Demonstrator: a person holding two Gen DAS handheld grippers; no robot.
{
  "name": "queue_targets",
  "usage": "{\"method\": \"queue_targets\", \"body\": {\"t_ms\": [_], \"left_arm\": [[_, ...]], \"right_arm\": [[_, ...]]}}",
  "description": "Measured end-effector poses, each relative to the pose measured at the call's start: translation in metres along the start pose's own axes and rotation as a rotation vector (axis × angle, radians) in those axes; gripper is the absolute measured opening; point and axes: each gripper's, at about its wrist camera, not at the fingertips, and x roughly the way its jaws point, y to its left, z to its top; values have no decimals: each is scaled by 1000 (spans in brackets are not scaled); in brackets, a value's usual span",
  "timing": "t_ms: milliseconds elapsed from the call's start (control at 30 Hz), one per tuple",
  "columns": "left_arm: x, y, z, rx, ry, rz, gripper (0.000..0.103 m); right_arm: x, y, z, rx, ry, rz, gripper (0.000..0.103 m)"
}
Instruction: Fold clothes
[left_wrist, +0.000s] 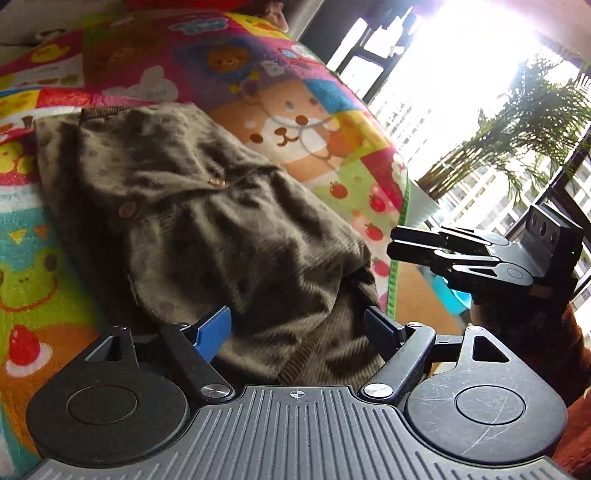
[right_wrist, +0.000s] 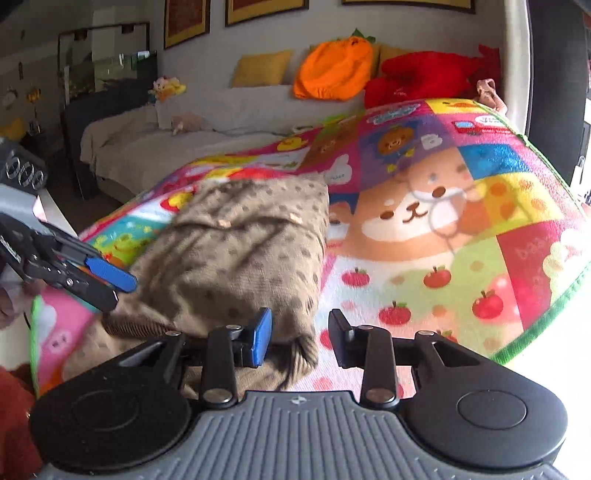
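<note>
Both grippers hover low over the folded brown cardigan (left_wrist: 192, 221): left gripper (left_wrist: 297, 328) spread wide, right gripper (right_wrist: 300, 338) parted, neither gripping.

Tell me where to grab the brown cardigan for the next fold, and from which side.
Take the brown cardigan by its ribbed near hem, coming in low from the near mat edge. That edge lies loose and thin enough to pinch, right before the open left gripper.
</note>
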Motion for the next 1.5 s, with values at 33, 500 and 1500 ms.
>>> {"method": "queue_targets", "body": {"t_ms": [33,500,1500], "left_arm": [[0,1,10,-1,-42,8,88],[29,59,50,-96,-62,139,94],[35,92,113,-62,-251,356,13]], "right_arm": [[2,-1,9,16,-18,22,34],[88,-21,47,28,128,121,41],[194,-66,165,327,28,170,17]]}}
